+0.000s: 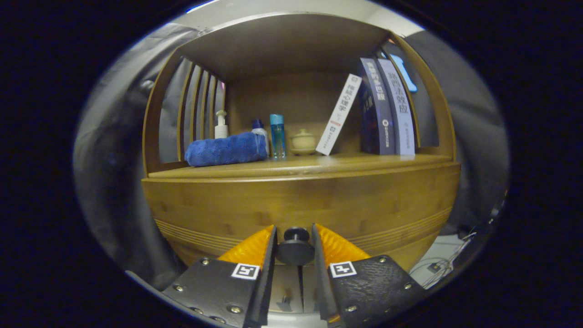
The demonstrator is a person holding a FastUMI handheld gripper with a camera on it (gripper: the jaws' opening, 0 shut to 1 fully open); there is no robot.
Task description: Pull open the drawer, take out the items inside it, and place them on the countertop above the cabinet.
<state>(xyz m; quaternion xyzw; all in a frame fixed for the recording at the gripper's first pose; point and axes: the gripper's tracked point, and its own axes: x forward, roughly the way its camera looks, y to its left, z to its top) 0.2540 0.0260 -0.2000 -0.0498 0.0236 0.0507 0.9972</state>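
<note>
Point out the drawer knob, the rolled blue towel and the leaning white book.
drawer knob [295,248], gripper view, its round head between the fingers.
blue towel [225,149], gripper view, middle of the roll.
white book [339,114], gripper view, its spine.

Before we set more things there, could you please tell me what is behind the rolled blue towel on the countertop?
Behind the towel stand a pump bottle and a blue-capped bottle; their lower parts are hidden. The gripper jaws flank the drawer knob.
</note>
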